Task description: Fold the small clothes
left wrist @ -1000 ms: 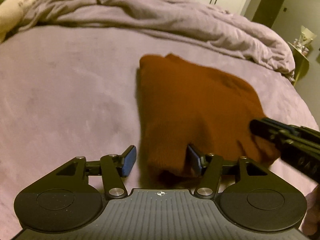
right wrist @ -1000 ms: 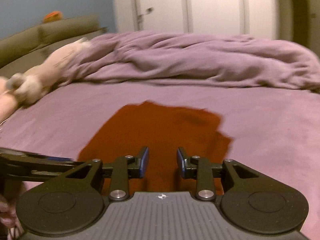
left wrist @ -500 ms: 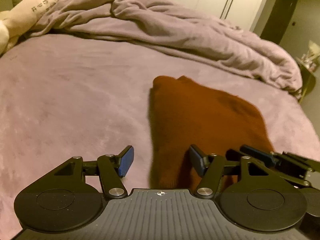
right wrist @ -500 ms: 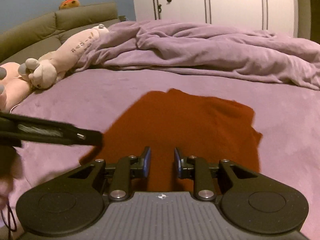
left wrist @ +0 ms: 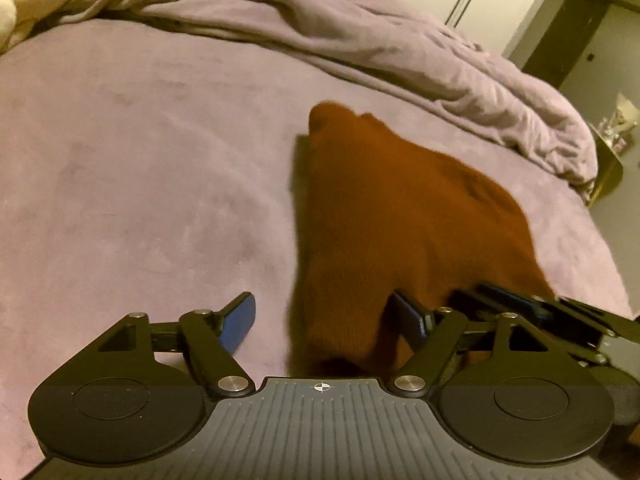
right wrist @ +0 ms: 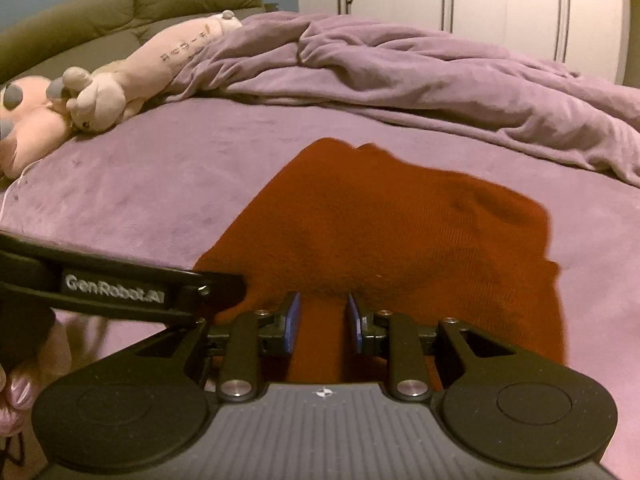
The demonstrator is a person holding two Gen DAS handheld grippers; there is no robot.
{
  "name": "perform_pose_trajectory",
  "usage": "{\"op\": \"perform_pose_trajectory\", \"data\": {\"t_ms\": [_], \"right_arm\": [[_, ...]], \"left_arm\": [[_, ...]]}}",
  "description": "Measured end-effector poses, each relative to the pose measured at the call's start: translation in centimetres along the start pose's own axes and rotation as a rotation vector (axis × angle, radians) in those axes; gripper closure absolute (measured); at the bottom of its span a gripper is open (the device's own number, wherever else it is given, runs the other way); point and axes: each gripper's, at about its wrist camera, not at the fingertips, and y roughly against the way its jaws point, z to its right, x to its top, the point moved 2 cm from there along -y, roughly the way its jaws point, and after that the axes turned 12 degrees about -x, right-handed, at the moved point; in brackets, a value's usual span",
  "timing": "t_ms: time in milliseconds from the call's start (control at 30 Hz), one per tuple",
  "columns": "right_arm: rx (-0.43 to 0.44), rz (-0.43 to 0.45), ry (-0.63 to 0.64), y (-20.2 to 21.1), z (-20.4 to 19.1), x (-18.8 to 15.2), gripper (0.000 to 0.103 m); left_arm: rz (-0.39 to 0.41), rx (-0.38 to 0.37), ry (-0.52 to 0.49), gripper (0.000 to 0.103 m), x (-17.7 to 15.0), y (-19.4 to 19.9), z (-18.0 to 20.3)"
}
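A rust-brown knitted garment (left wrist: pixel 400 216) lies on the purple bed sheet (left wrist: pixel 140 168); it also shows in the right wrist view (right wrist: pixel 384 236). My left gripper (left wrist: pixel 326 320) is open at the garment's near left corner, with the cloth edge between its jaws. My right gripper (right wrist: pixel 322 322) has narrow jaws with a fold of the garment's near edge between them; it seems to hold that fold. The right gripper's side shows in the left wrist view (left wrist: pixel 540 312), and the left gripper's side in the right wrist view (right wrist: pixel 120 284).
A crumpled purple duvet (right wrist: pixel 420 76) lies along the far side of the bed. Plush toys (right wrist: pixel 104 84) lie at the far left by an olive headboard (right wrist: pixel 120 12). White wardrobe doors (right wrist: pixel 480 4) stand behind. A small side table (left wrist: pixel 608 160) stands at the bed's right.
Both grippers have moved to the garment's near edge and closer together. The right gripper's jaws have narrowed onto the cloth. The garment's near edge has bunched up.
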Motion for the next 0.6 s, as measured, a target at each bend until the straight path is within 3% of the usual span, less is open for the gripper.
{"op": "perform_pose_trajectory", "data": {"t_ms": [100,233,333,433,467,500,567,600], "right_arm": [[-0.093,-0.008,-0.037,1.1,3.0,-0.9,0.079],[-0.053,-0.045,-0.035,1.2,5.6,-3.2,0.084],[-0.011,-0.048,-0.045,2.1,6.8,-3.8,0.084],[-0.057,-0.091,-0.097,3.2,7.6,-3.7,0.084],[-0.098,-0.117,-0.114,3.7,7.7,-3.8,0.079],[-0.142,-0.150,-0.122,4.1,7.6,-4.0,0.063],[-0.152,-0.209,-0.113,5.1,7.0,-4.8,0.038],[-0.152,-0.220,-0.111,6.0,6.6,-5.2,0.030]], "left_arm": [[-0.019,0.051,-0.055,0.021,-0.3,-0.1,0.6],[-0.071,0.080,-0.050,0.019,-0.9,-1.6,1.0],[-0.070,0.146,-0.078,0.010,-1.3,-1.1,1.8],[-0.093,0.183,-0.120,0.007,-2.2,0.1,3.0],[-0.099,0.195,-0.129,0.006,-2.6,0.7,3.4],[-0.103,0.206,-0.130,0.004,-3.0,1.1,3.7],[-0.116,0.217,-0.121,0.001,-4.0,2.2,4.3],[-0.123,0.224,-0.113,0.001,-4.5,2.7,4.6]]}}
